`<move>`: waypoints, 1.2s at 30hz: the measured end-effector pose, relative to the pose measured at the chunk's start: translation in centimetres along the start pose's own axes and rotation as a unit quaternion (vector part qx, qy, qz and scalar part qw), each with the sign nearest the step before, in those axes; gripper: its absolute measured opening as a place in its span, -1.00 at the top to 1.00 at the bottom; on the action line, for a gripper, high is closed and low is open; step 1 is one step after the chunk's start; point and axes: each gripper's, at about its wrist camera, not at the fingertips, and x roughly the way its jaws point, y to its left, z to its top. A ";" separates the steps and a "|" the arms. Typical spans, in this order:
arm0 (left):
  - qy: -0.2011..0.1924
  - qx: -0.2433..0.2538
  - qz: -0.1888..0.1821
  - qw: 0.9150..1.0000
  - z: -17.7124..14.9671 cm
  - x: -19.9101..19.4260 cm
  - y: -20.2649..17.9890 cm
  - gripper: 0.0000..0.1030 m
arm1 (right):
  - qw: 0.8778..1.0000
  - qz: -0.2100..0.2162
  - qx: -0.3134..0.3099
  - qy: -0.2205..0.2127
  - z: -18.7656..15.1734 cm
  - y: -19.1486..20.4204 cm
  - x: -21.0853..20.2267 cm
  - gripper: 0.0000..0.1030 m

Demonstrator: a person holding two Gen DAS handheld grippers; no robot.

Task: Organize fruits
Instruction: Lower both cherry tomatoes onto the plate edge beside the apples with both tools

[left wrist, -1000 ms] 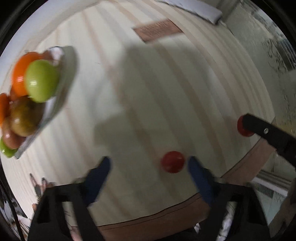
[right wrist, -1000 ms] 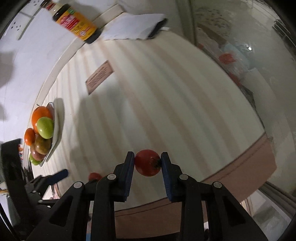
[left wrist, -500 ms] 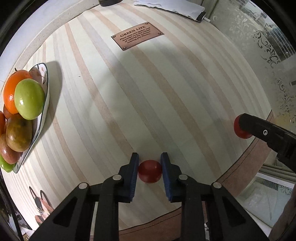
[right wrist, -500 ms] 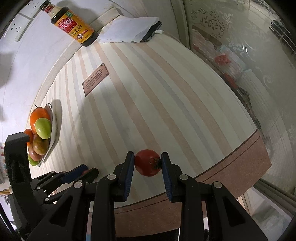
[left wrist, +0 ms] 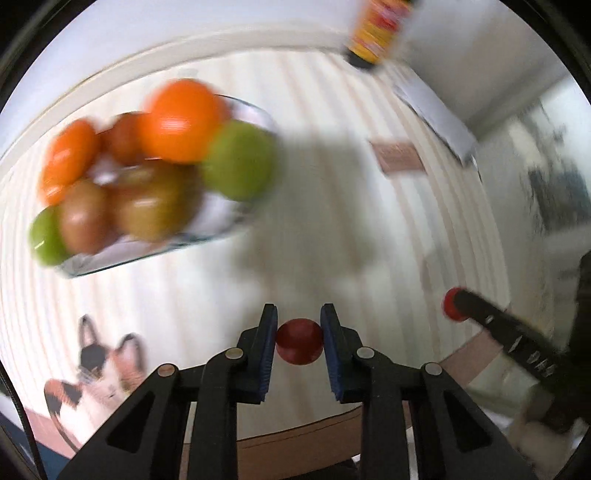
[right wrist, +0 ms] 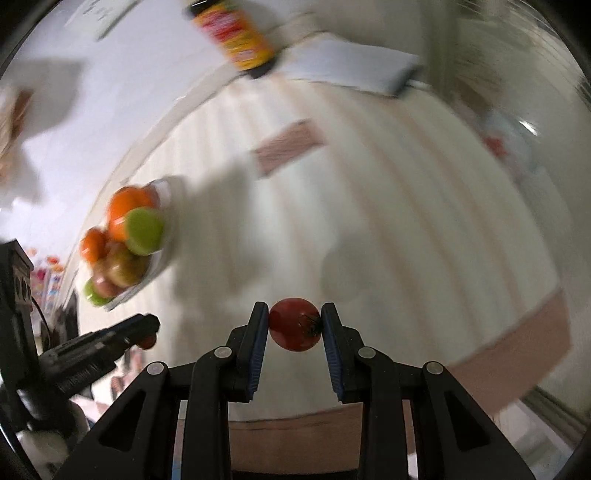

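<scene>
Red cherry tomato (left wrist: 299,341), gripped on the mat half a second ago, now rides lifted in the left gripper (left wrist: 298,343) toward the far-left fruit bowl (left wrist: 236,221), while the right gripper (right wrist: 294,326) keeps its tomato (right wrist: 294,324) clamped.

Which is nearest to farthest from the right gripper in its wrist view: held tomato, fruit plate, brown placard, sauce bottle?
1. Tomato, clamped in the right gripper.
2. Fruit plate, left side.
3. Brown placard, mid-table ahead. Close to the plate; ranking uncertain.
4. Sauce bottle, far edge by the wall.
</scene>
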 end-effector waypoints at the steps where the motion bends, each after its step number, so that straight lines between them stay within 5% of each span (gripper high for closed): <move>1: -0.009 -0.026 -0.003 1.000 0.2 -1.1 1.9 0.58 | 1.000 0.010 -0.009 0.001 0.1 1.1 0.4 0.38; 7: -0.045 -0.117 -0.017 0.992 0.3 -3.7 9.4 0.58 | 0.994 0.059 -0.088 -0.015 0.4 8.9 4.3 0.38; 12: -0.059 -0.152 -0.028 0.986 1.0 -3.4 11.9 0.58 | 0.987 0.065 -0.145 -0.034 0.3 13.3 7.3 0.38; 21: -0.051 -0.154 -0.025 0.987 1.9 -1.1 13.6 0.58 | 0.979 0.056 -0.192 -0.047 0.6 15.1 9.7 0.38; 36: -0.115 -0.139 -0.011 0.983 0.8 -0.2 13.5 0.56 | 0.974 0.051 -0.214 -0.057 0.8 16.1 10.4 0.37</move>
